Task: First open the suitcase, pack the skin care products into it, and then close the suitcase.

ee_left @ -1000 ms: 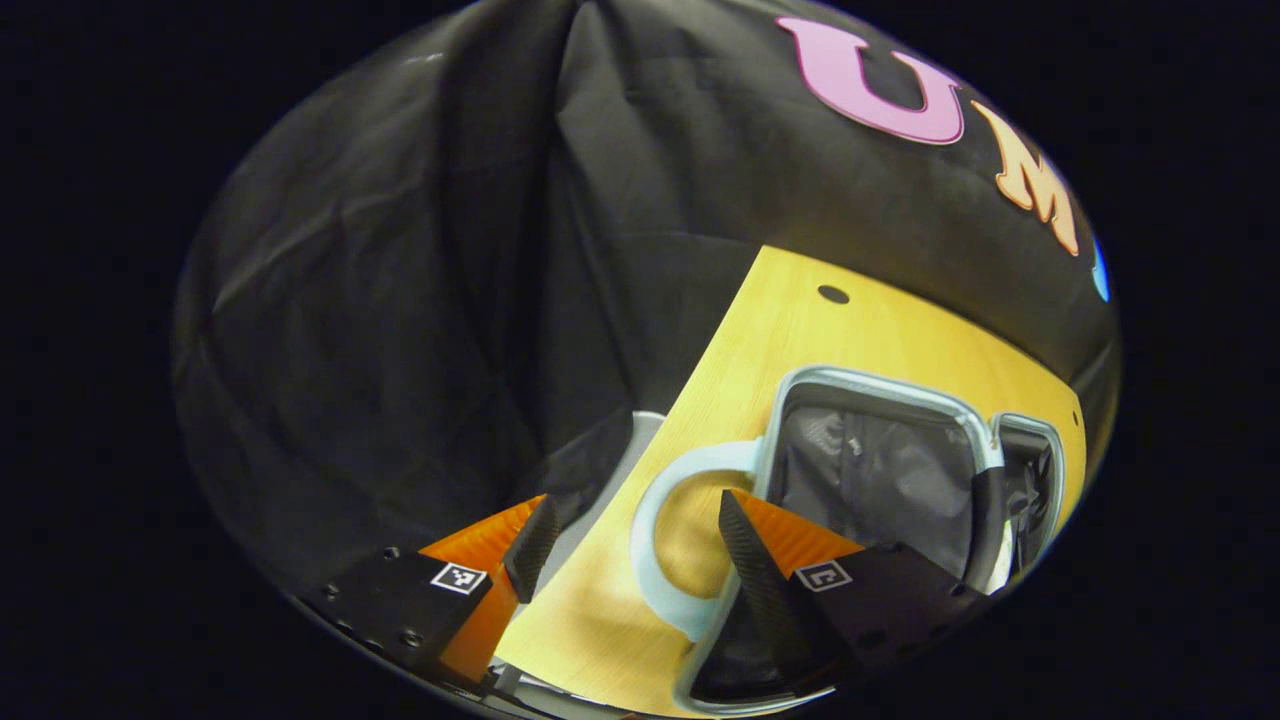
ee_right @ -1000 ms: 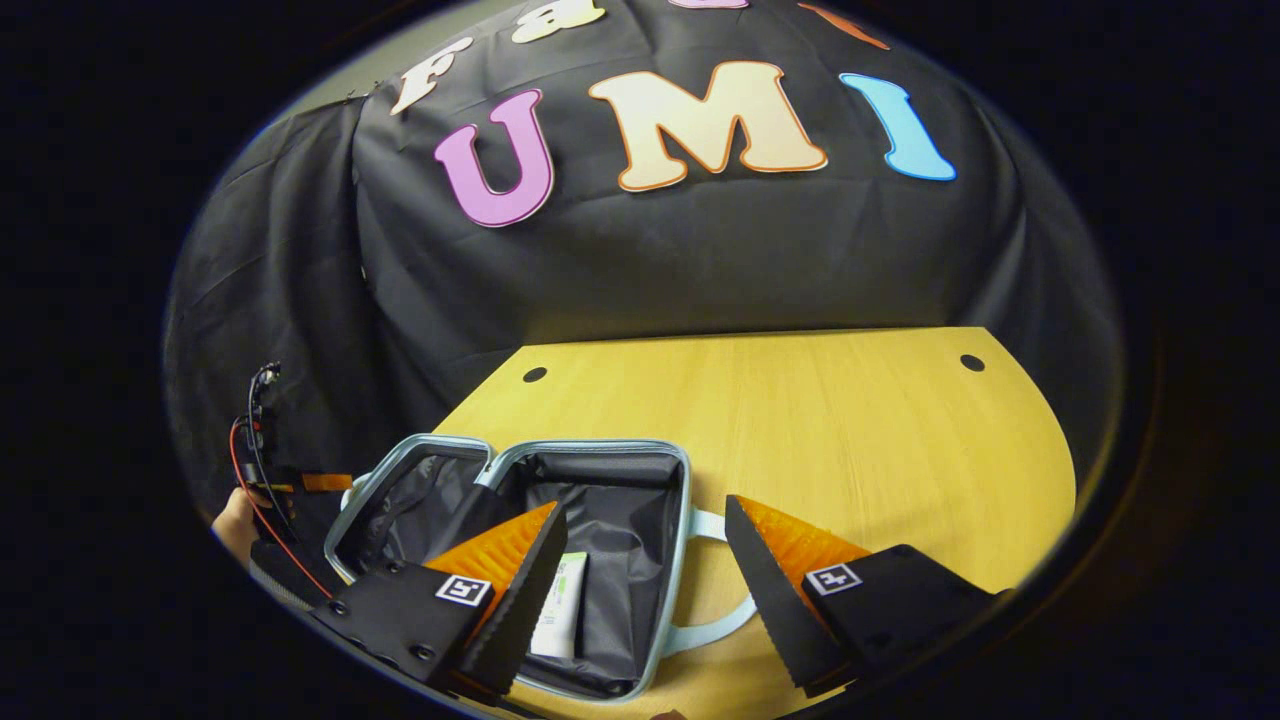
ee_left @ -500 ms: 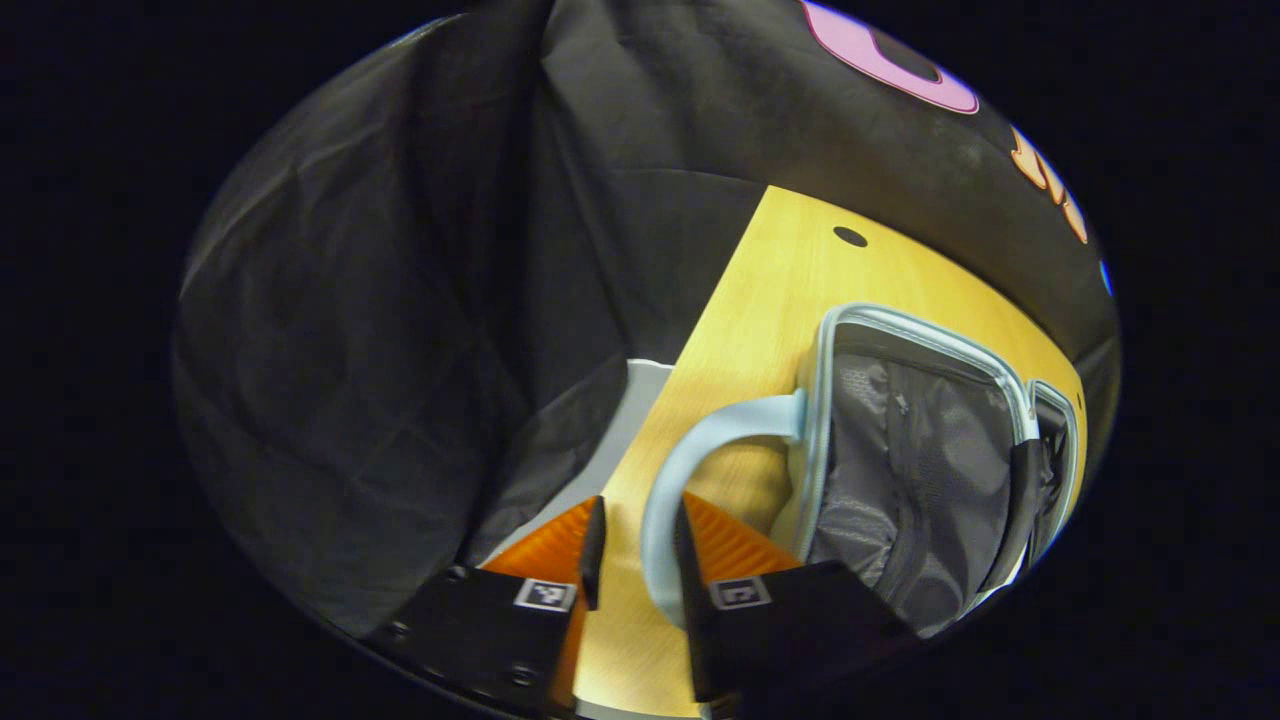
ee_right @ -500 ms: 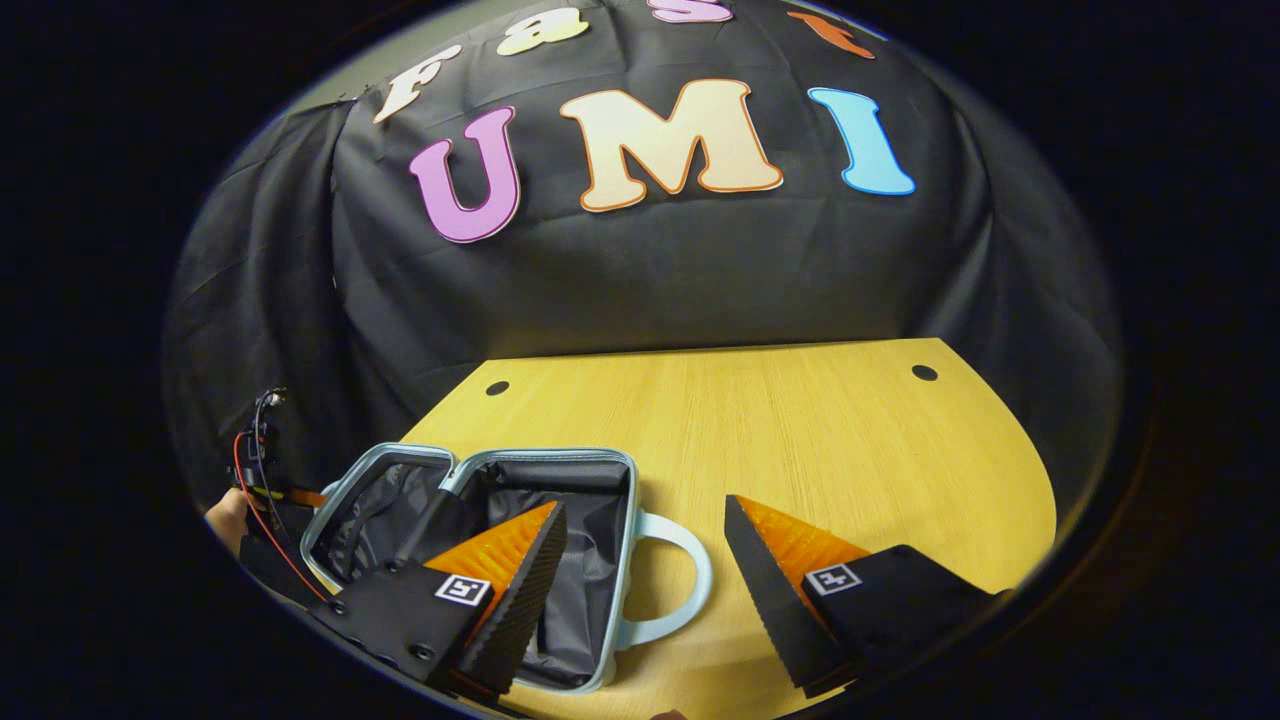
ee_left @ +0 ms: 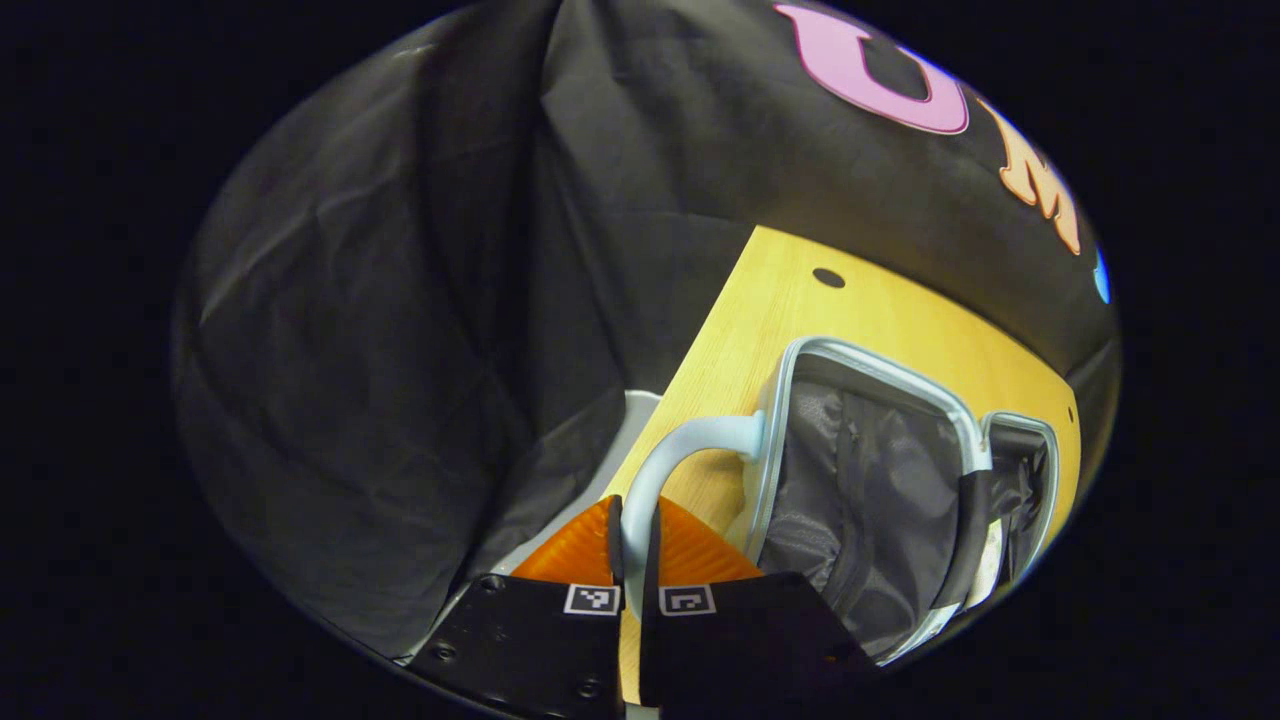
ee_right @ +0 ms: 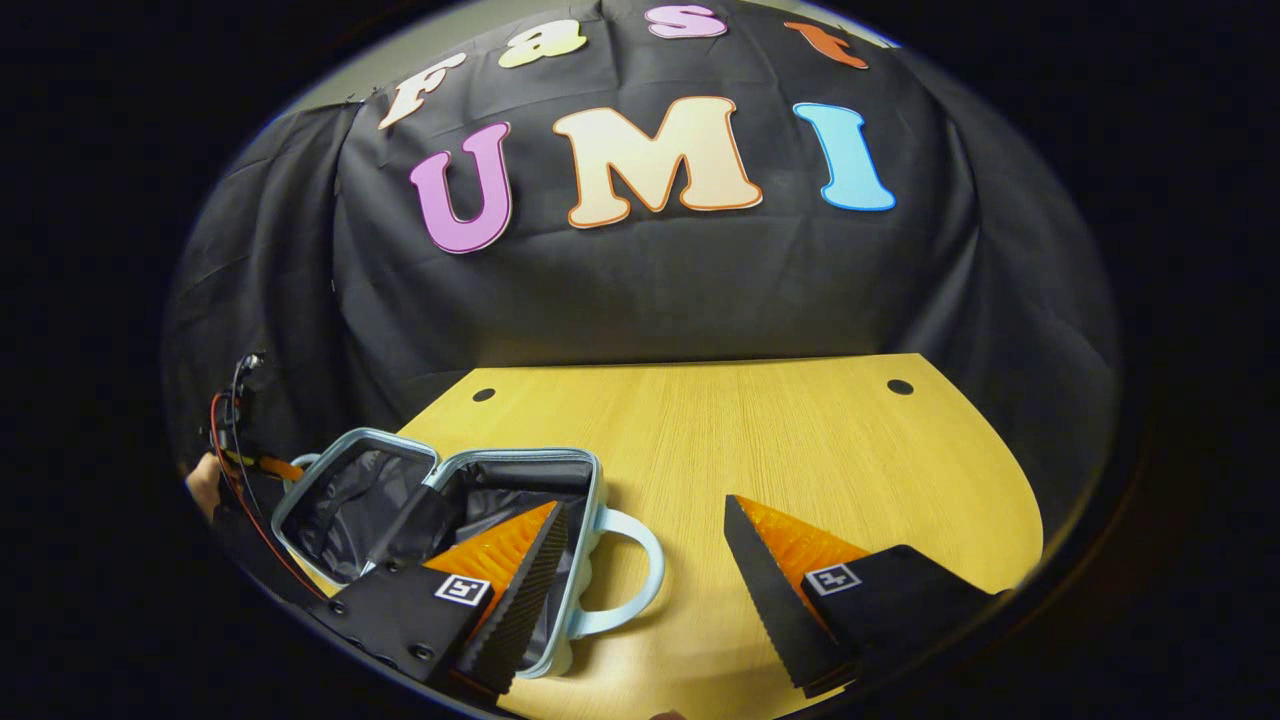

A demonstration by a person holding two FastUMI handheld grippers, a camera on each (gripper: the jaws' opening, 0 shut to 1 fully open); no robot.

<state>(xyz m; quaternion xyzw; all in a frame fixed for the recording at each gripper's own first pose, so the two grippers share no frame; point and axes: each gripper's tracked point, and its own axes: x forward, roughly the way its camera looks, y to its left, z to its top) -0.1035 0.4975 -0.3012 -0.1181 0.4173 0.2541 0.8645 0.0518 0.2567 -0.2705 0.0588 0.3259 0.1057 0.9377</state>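
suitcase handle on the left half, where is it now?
In the left gripper view the light-blue handle arcs off the open suitcase over the table's left edge, pinched by the left gripper.

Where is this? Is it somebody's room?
Probably not a bedroom: it looks like a recording booth. Black cloth hangs as the wall behind a bare wooden table, and an open suitcase lies there.

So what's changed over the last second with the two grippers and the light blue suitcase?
The left gripper closed from wide open onto the pale blue carry handle on the lid half of the light blue suitcase. The right gripper stayed open and empty above the yellow wooden table; the suitcase remains open.
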